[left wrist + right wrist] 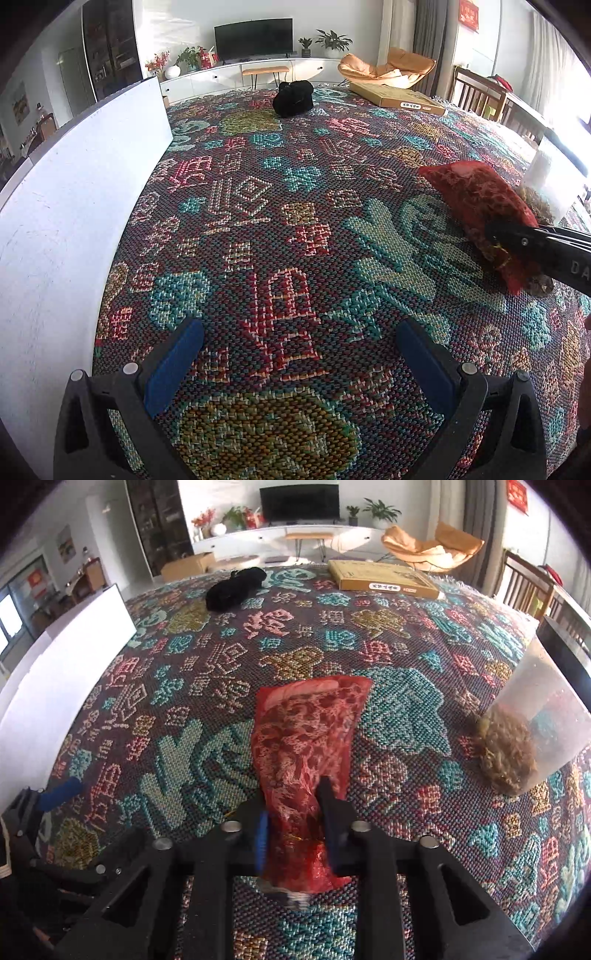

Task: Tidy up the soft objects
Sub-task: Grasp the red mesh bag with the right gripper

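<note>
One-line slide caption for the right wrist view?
Right gripper shut on red mesh pouch over patterned woven cloth.

Right gripper (496, 230) reads "DA"; flat box (384, 579) label seems unreadable

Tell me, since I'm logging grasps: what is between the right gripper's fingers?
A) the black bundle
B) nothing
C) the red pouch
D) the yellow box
C: in the right wrist view the right gripper has its fingers pressed on the red pouch; the black bundle and yellow box lie far off on the cloth.
</note>
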